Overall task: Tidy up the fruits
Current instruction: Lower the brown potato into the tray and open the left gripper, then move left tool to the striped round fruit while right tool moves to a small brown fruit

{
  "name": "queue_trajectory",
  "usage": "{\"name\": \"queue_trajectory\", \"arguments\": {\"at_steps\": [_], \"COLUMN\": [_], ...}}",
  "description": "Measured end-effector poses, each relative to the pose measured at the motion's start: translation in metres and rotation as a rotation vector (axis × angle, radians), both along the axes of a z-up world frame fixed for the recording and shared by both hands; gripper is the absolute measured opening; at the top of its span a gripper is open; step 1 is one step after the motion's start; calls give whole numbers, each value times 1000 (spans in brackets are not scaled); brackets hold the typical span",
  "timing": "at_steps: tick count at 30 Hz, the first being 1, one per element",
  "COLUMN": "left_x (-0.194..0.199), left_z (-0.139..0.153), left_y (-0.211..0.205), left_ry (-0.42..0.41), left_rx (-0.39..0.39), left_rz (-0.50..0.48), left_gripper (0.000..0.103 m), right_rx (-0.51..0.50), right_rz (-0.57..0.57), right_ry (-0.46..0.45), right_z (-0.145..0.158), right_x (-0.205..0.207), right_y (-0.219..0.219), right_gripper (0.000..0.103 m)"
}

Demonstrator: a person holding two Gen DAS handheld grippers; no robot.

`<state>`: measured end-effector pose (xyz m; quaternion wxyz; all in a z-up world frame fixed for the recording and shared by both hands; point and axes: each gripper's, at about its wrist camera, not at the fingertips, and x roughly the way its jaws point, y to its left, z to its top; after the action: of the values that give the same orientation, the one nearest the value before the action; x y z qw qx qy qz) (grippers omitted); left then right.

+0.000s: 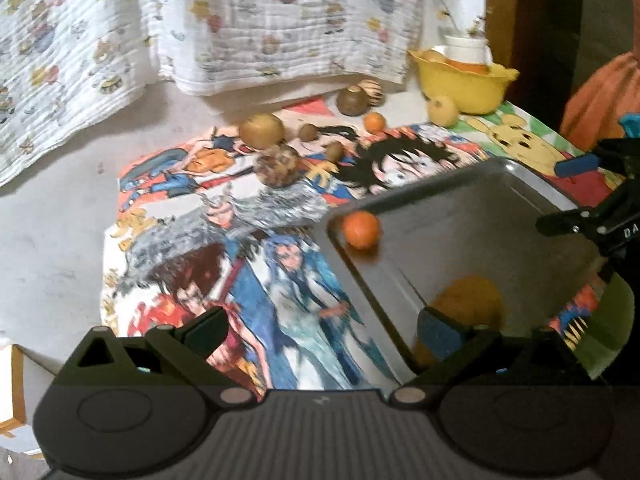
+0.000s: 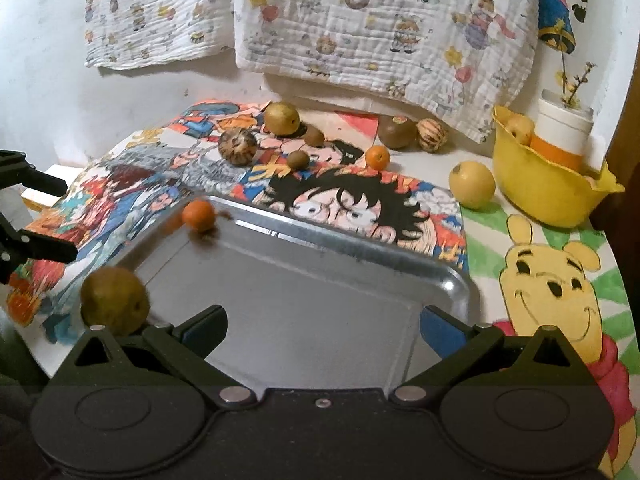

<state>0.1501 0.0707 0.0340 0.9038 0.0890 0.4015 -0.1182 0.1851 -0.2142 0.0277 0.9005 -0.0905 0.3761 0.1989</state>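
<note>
A metal tray (image 2: 360, 236) (image 1: 500, 184) lies on the cartoon-print mat. A small orange (image 2: 198, 215) (image 1: 361, 229) sits in its far left corner. A brown-green pear (image 2: 114, 300) (image 1: 468, 300) rests at its near left corner. My left gripper (image 1: 320, 332) is open and empty over the tray's left rim and the mat. My right gripper (image 2: 320, 328) is open and empty over the tray's near part. Loose fruit lies beyond: a pear (image 2: 281, 117), a mottled ball fruit (image 2: 237, 146), two kiwis (image 2: 298, 159), a small orange (image 2: 377, 157), a yellow apple (image 2: 472, 184).
A yellow bowl (image 2: 540, 188) at the back right holds a fruit and a white and orange cup. A brown fruit (image 2: 396, 131) and a striped one (image 2: 432, 135) lie by the hanging printed cloth (image 2: 384, 28). The left gripper shows at the left edge of the right wrist view (image 2: 28, 216).
</note>
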Motion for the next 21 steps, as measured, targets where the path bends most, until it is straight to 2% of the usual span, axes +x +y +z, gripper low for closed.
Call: {"name": "queue_trajectory", "arguments": {"at_steps": [6,10,21], "left_x": [36,62,140], "left_z": [6,5,-8], "left_y": [11,14,20], "left_ry": [-19,-39,-63], "left_rx": [-15,-2,-2], "left_rz": [29,27,8], "left_gripper": [102,102,102], "right_rx": [26,7,-75], "right_rz": [3,29,207], "right_ry": [-41,-63,-115], "right_z": [8,12,9], "right_x": [30,53,121], "right_y": [3,13,58], "right_gripper": [102,102,102]}}
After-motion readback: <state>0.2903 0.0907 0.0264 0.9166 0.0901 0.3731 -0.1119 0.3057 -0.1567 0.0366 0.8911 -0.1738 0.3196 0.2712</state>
